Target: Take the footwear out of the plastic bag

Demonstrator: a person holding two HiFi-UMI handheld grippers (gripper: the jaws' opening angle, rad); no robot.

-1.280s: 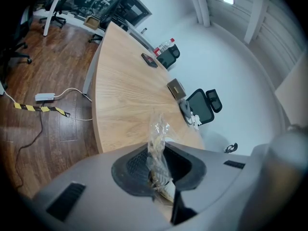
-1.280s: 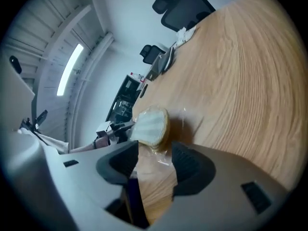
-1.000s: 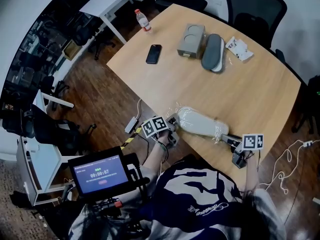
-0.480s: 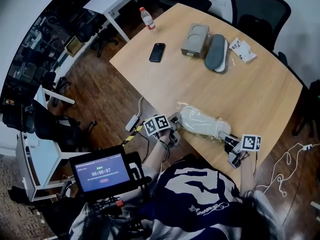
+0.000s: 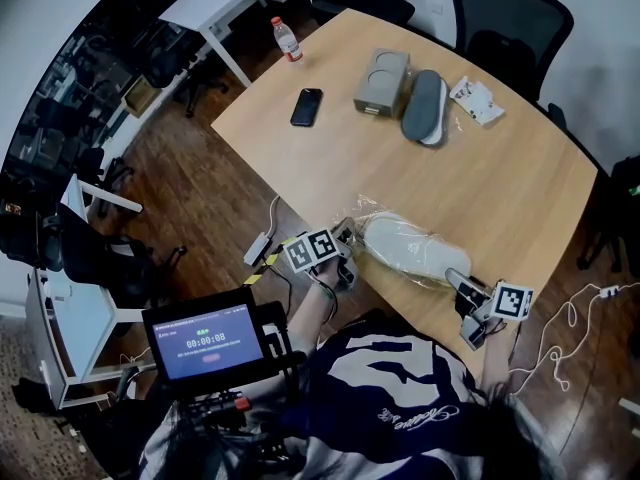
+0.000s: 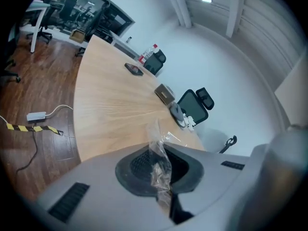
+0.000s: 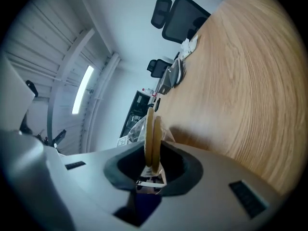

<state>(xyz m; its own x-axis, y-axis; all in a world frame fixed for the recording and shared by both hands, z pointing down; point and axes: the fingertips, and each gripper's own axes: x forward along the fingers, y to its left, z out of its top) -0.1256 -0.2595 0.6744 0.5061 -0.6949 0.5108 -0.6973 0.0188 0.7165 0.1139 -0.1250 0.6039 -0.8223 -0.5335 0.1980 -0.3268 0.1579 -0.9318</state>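
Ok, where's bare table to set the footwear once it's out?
The table is bare between the phone, the grey box and the bagged footwear. Crowded at the far end: box, loose slipper and white packet sit close.

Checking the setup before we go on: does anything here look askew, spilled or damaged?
Nothing stands out. The left gripper pinches the plastic bag; the right gripper, its jaws just closed in, clamps one end of the footwear. The bottle, phone and box sit tidy farther off.

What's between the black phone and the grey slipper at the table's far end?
A grey box with two round recesses, close beside the slipper and apart from the phone; the head view shows it.
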